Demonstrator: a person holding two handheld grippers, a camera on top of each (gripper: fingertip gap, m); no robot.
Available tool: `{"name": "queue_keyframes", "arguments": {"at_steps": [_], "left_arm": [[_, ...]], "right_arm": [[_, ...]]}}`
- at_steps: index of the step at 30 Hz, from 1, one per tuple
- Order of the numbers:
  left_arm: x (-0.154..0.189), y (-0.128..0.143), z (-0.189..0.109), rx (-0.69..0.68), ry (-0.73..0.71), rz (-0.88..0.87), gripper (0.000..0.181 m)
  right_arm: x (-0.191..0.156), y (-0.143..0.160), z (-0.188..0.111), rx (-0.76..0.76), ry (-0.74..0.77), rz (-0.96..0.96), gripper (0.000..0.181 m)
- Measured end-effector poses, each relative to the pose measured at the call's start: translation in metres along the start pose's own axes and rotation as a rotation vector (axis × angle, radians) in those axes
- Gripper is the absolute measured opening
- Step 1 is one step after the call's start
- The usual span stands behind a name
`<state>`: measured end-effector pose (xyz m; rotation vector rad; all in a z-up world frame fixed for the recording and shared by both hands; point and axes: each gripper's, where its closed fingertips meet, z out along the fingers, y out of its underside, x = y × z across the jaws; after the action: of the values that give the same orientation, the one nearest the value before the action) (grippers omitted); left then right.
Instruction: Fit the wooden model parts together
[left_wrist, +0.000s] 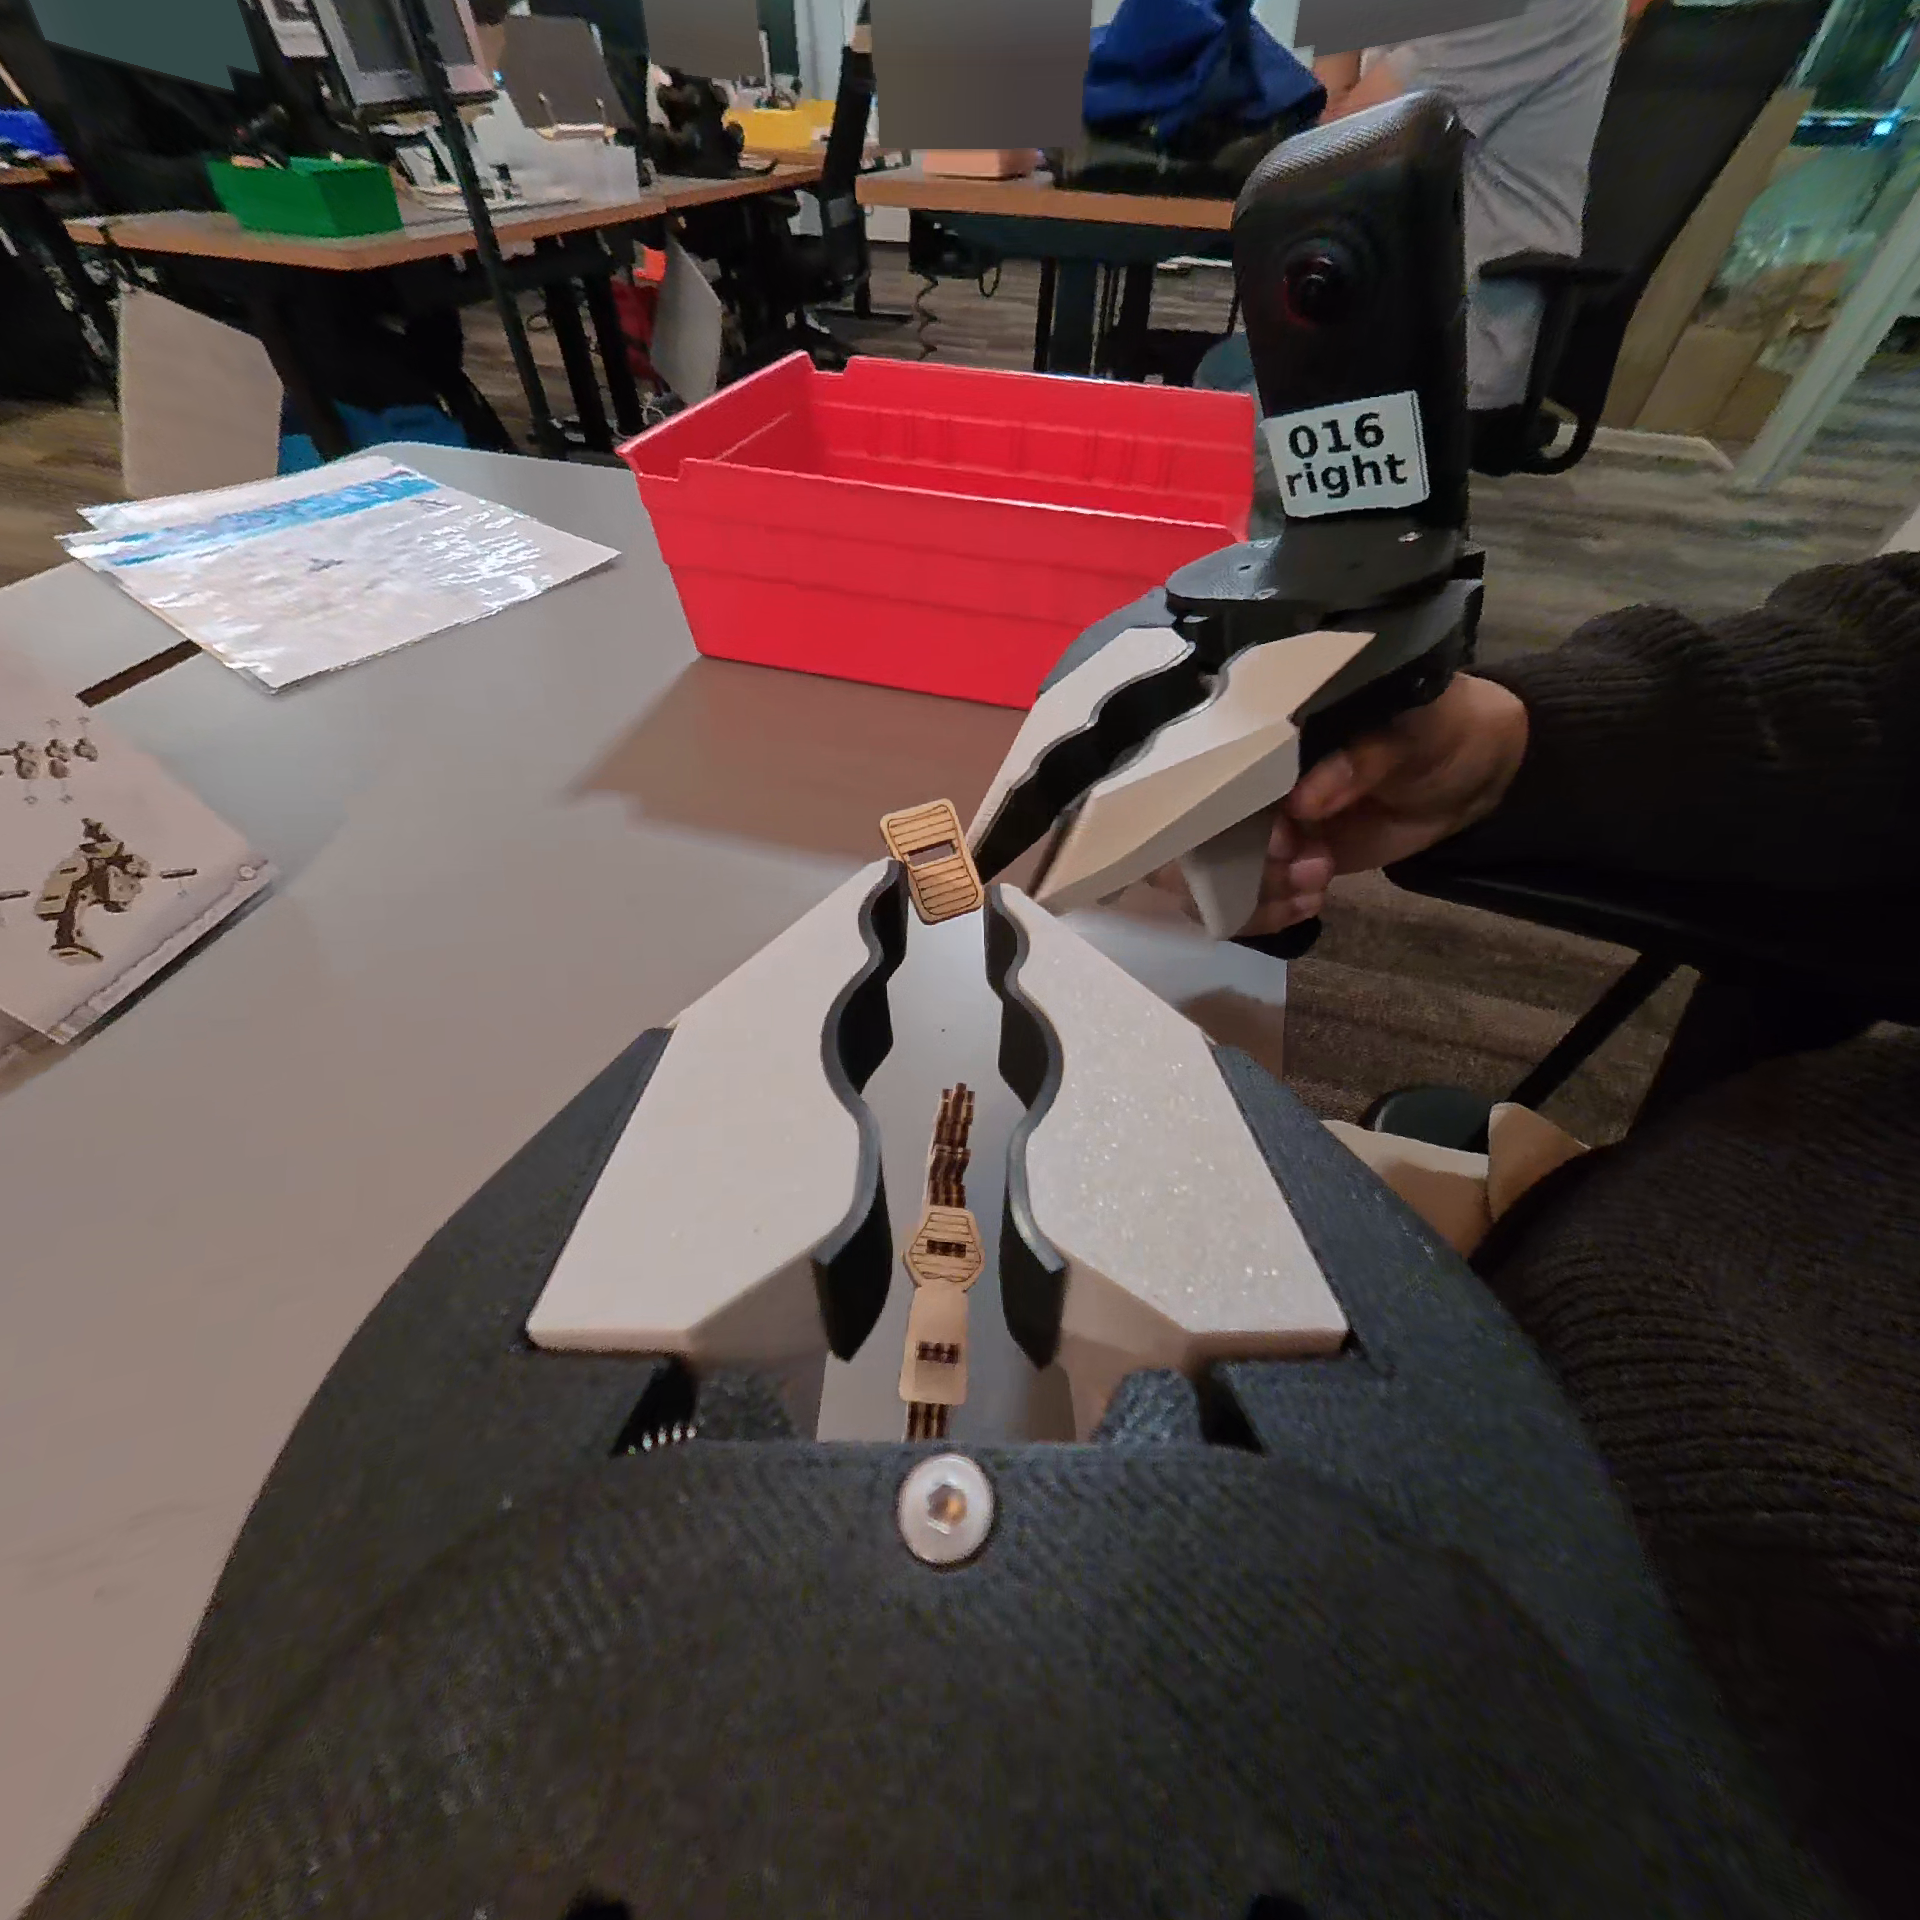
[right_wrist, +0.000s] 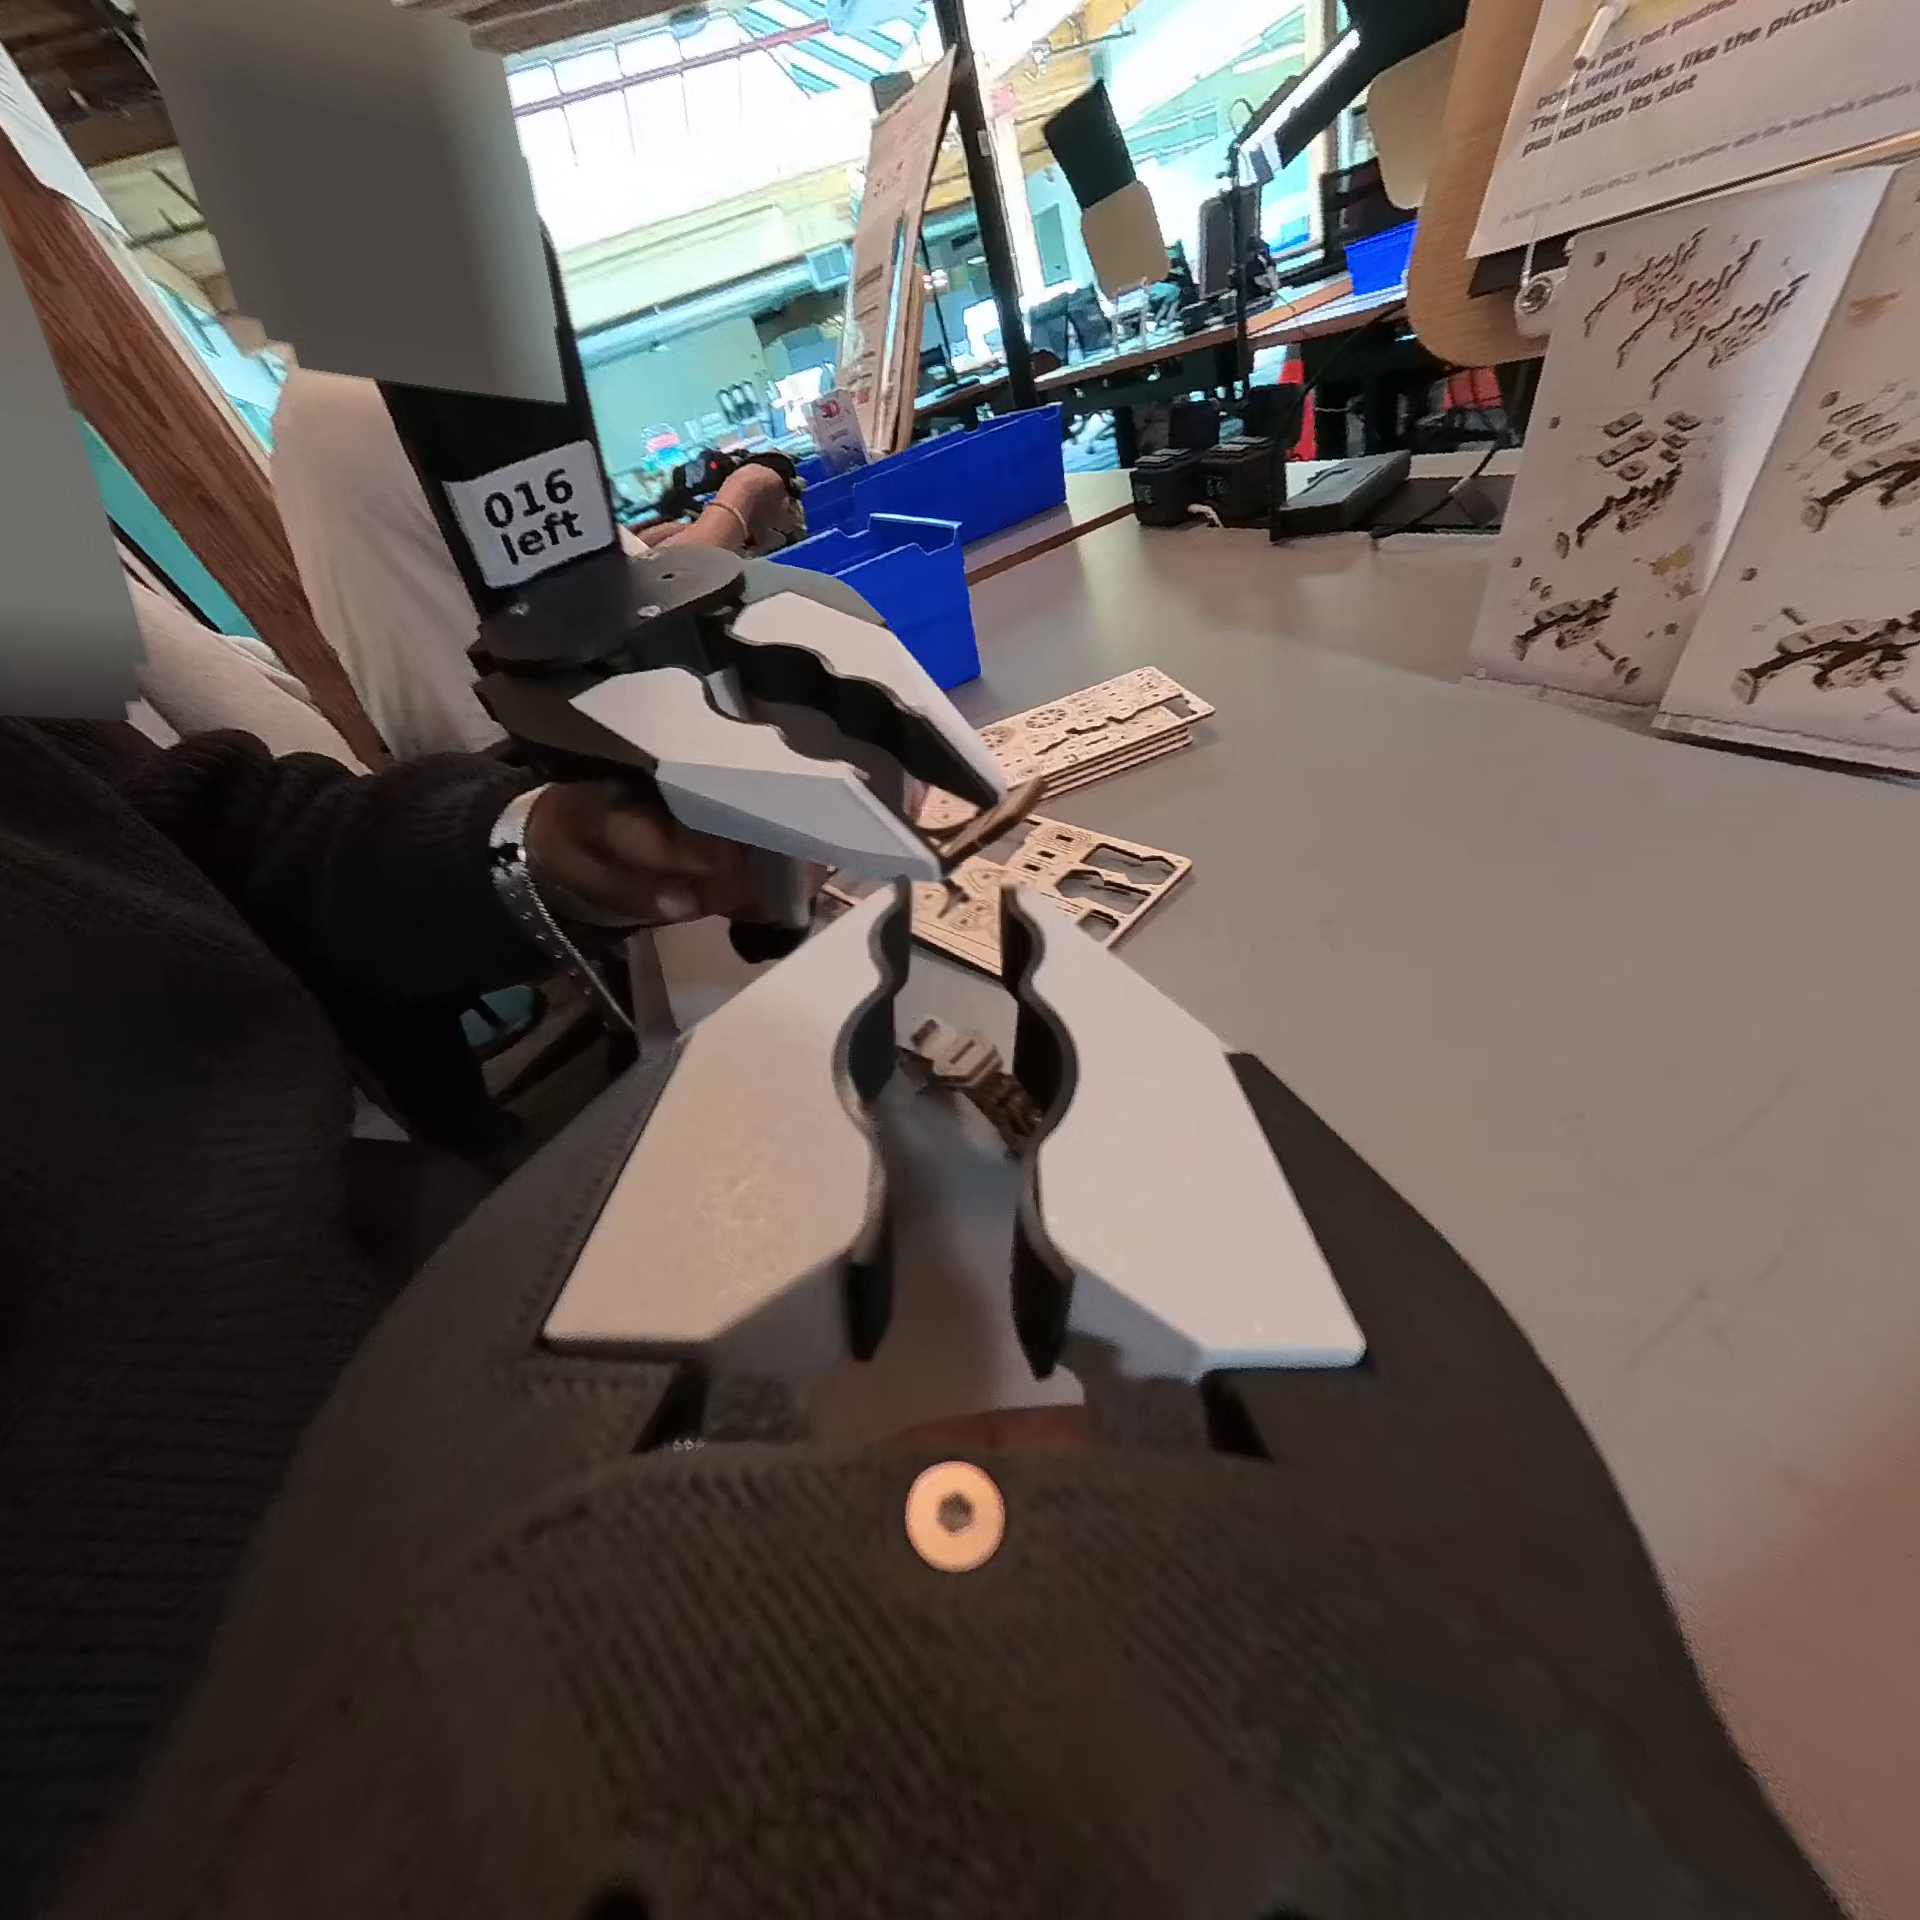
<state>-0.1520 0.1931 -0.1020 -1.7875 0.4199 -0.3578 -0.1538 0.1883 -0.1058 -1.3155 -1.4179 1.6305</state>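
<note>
Grey table (left_wrist: 416, 1039) takes up most of my left wrist view. A red bin (left_wrist: 935, 582) sits at 12 o'clock, well clear of where I'm working. The punched-out wooden sheets (right_wrist: 1101, 883) lie flat just past the tips in the right wrist view, around 1 o'clock.

My left gripper (left_wrist: 940, 883) is clenched on the small slotted piece (left_wrist: 932, 862), pinched at the very tips and held up off the table. My right gripper (right_wrist: 956, 914) is released with nothing in it. In the left view its tips come in from 2 o'clock, just beside that piece.

The bit that matters is the half-built model (left_wrist: 940, 1257). It lies on the table under the left fingers, toward 6 o'clock from the piece, with its long axis running 12 to 6. So I reckon the left is nearer. The table edge is close at 3 o'clock, with loads of room at 9.
</note>
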Motion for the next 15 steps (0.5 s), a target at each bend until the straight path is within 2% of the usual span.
{"name": "queue_keyframes", "arguments": {"at_steps": [5,15], "left_arm": [[0.000,0.001,0.000,0.015,0.000,0.001,0.013],[0.001,0.001,0.002,0.025,-0.010,0.010,0.014]], "right_arm": [[-0.008,-0.002,0.001,0.013,-0.074,0.099,0.024],[-0.007,-0.013,-0.004,0.082,-0.120,0.203,0.022]]}}
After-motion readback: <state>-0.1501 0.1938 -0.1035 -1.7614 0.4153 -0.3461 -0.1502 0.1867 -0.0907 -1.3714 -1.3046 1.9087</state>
